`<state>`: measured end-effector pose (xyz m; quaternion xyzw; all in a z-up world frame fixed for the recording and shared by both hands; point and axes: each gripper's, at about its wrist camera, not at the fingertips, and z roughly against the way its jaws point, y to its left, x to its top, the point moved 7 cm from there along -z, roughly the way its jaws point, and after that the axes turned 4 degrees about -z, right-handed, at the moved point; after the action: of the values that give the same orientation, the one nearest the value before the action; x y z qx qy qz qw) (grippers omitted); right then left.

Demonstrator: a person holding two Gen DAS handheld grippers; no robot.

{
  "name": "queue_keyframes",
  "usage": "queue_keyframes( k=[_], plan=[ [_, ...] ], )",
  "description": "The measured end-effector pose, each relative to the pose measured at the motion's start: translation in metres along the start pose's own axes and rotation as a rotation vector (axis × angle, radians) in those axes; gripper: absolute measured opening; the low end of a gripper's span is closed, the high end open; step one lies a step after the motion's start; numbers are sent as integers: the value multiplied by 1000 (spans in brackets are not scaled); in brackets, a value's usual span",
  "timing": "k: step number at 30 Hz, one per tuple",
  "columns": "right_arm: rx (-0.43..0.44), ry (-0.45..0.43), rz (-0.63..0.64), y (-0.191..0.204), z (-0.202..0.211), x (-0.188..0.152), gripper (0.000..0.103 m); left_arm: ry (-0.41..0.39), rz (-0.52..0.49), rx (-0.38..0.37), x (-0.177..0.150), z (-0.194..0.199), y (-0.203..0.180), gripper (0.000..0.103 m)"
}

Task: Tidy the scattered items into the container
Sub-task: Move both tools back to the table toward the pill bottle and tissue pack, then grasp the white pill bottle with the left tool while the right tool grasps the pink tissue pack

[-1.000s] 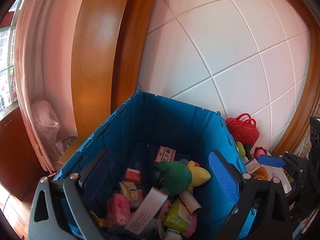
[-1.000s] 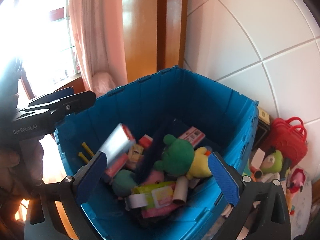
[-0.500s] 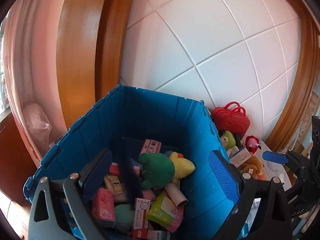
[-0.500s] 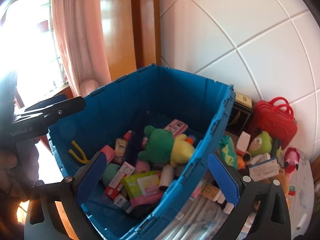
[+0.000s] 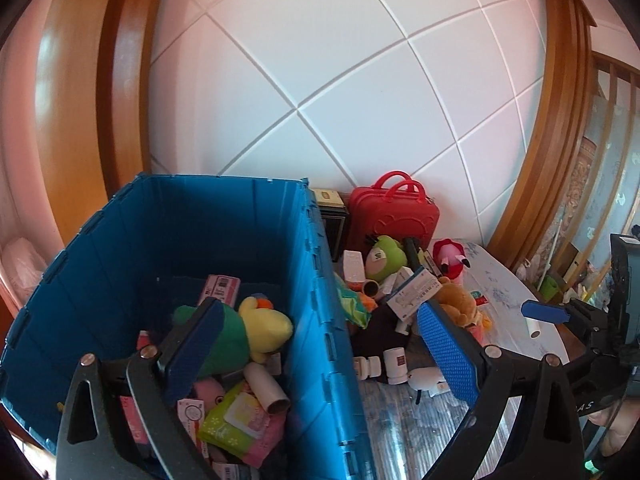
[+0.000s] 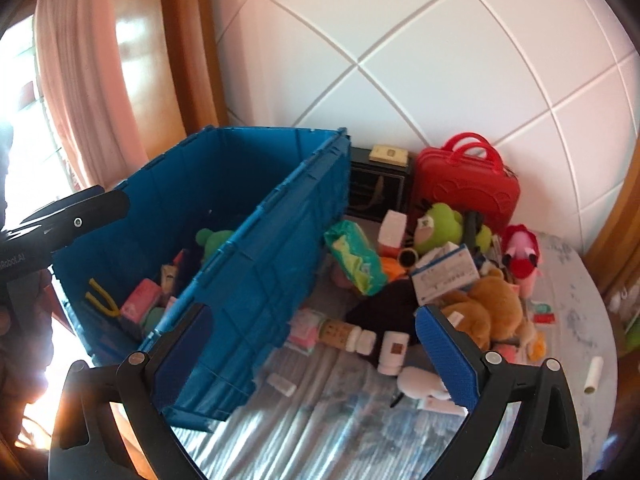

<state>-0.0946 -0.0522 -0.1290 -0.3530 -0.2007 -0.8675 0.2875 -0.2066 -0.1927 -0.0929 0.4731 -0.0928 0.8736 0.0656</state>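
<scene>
A blue crate (image 5: pixel 312 280) (image 6: pixel 276 264) stands at the left, holding a green and yellow plush (image 5: pixel 256 328), small boxes and packets. To its right a pile lies on the table: a red toy case (image 5: pixel 394 212) (image 6: pixel 466 190), a green plush (image 6: pixel 438 226), a brown plush (image 6: pixel 492 312), a white and blue box (image 6: pixel 446 274), a green packet (image 6: pixel 354 256) and white bottles (image 6: pixel 390 352). My left gripper (image 5: pixel 320 352) is open and empty, straddling the crate's right wall. My right gripper (image 6: pixel 316 348) is open and empty, before the crate's corner and the bottles.
A dark box (image 6: pixel 378 192) stands between the crate and the red case against the white tiled wall. A small white roll (image 6: pixel 592 374) lies alone near the table's right edge. Pink curtain and wooden frame are at the left. Striped cloth (image 6: pixel 340 432) covers the near table.
Both views have swung right, away from the crate's inside toward the pile on the table. The box that was falling into the crate a second ago now rests inside.
</scene>
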Motion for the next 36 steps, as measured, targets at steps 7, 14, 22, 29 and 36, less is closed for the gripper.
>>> queue_keyframes(
  k=[7,14,22,29,36],
  plan=[
    [-75,19,-71,-80,17,-21,103,55,-57,-57,-6,-32,-71,98],
    [-120,70,-130,-149,18,-51,103,153,-86,-71,-35,-75,-121,98],
    [-124,152,-184,-207,-8,-94,103,287,-104,-28,-80,-131,-146,98],
    [-111,215,-226,-241,-34,-121,103,386,-114,46,-117,-181,-145,98],
    [-116,255,-250,-268,-58,-139,103,471,-205,159,-159,-251,-128,98]
  ],
)
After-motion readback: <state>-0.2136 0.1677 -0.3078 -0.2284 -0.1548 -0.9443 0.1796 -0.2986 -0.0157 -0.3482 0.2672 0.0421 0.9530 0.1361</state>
